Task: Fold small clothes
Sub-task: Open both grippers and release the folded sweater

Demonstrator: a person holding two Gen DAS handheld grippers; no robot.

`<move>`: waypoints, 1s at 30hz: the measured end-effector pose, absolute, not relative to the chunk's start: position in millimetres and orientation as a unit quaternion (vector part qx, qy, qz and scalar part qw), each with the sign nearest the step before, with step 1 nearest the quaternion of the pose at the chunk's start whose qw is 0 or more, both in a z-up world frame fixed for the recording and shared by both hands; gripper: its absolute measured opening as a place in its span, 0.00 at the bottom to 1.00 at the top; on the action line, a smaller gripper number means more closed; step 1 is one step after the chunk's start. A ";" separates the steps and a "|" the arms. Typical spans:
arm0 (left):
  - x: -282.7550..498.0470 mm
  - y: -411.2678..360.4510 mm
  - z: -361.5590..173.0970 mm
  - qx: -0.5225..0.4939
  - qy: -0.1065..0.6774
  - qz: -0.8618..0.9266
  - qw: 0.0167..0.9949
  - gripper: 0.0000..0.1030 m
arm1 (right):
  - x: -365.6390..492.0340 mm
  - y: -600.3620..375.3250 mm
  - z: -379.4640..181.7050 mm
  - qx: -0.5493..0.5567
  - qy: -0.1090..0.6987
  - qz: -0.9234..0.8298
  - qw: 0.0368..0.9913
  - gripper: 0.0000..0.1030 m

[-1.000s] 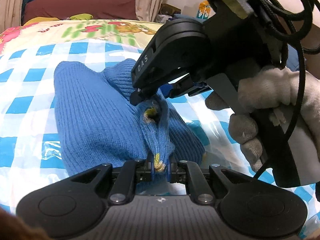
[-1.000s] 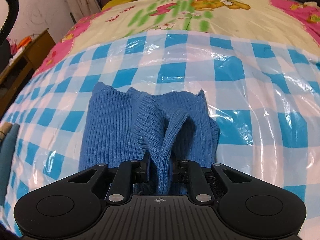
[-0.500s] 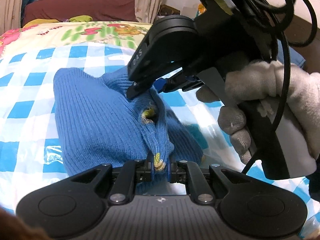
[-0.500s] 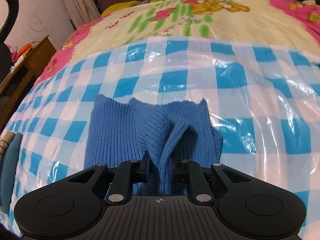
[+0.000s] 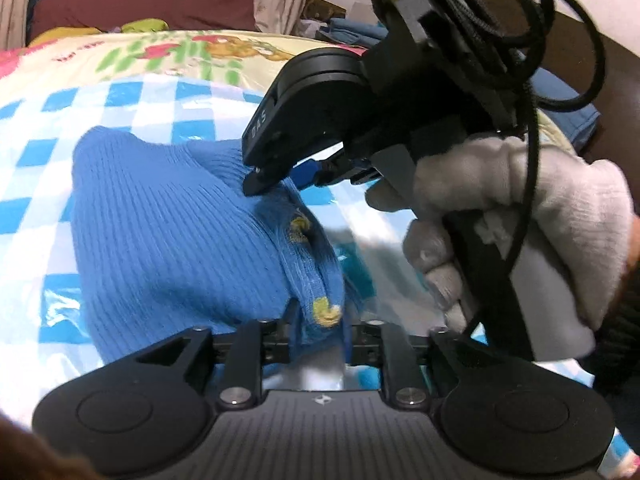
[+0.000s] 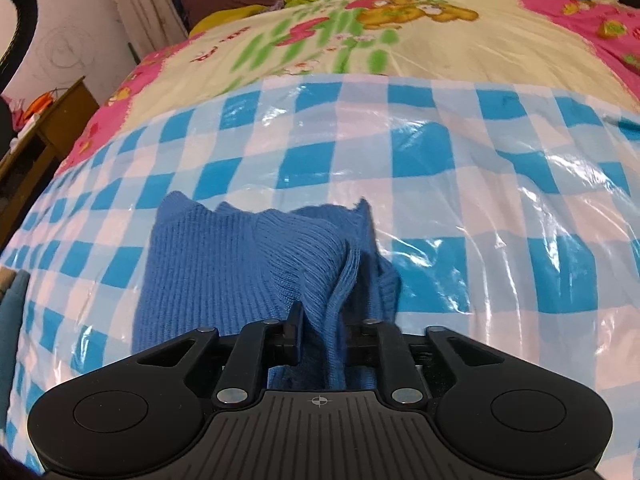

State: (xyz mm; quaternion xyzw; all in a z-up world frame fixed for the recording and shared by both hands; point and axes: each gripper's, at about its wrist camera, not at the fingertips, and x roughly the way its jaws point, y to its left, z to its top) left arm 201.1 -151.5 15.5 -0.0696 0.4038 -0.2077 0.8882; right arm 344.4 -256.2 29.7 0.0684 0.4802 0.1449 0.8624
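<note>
A small blue ribbed knit garment (image 5: 168, 240) with yellow spots along its edge lies bunched on the blue-and-white checked plastic sheet (image 5: 36, 184). My left gripper (image 5: 320, 332) is shut on the garment's near edge. My right gripper (image 6: 320, 336) is shut on another fold of the same garment (image 6: 240, 264). In the left wrist view the right gripper (image 5: 276, 178) pinches the cloth farther along the same edge, held by a white-gloved hand (image 5: 520, 216). Both hold the edge raised above the sheet.
The checked sheet (image 6: 460, 200) covers a bed with a cartoon-print quilt (image 6: 400, 28). A wooden side table (image 6: 44, 128) stands at the left. Folded blue cloth (image 5: 568, 108) lies at the right behind the gloved hand. Black cables (image 5: 520, 20) hang from the right gripper.
Both grippers have lifted the pinched edge and carried it toward the far side of the garment. The folded-over part now covers more of the cloth beneath.
</note>
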 end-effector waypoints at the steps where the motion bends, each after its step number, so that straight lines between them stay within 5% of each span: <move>1: 198.6 -151.4 16.3 -0.070 0.404 -0.215 0.886 0.31 | 343.6 -260.2 30.3 0.072 0.478 0.143 0.864 0.20; 7: 173.4 -132.4 26.6 -0.063 0.399 -0.240 0.883 0.35 | 319.6 -280.3 46.5 0.101 0.460 0.159 0.867 0.21; 11: 156.8 -110.0 30.1 -0.062 0.399 -0.233 0.885 0.35 | 290.0 -290.1 53.3 0.117 0.459 0.174 0.863 0.34; 20: 158.2 -82.4 29.4 -0.041 0.396 -0.178 0.900 0.35 | 251.5 -287.6 41.6 0.116 0.487 0.192 0.844 0.44; 22: 157.0 -85.4 29.9 -0.028 0.394 -0.174 0.902 0.35 | 252.7 -283.2 35.2 0.105 0.494 0.187 0.843 0.37; 23: 156.4 -86.6 29.9 -0.022 0.393 -0.174 0.903 0.35 | 254.2 -282.6 32.4 0.107 0.499 0.189 0.839 0.18; 24: 157.8 -87.4 30.6 -0.018 0.392 -0.173 0.903 0.35 | 254.7 -284.0 30.9 0.113 0.504 0.192 0.835 0.13; 30: 162.5 -80.3 18.1 0.004 0.393 -0.141 0.909 0.35 | 248.2 -310.5 39.3 0.113 0.488 0.166 0.849 0.09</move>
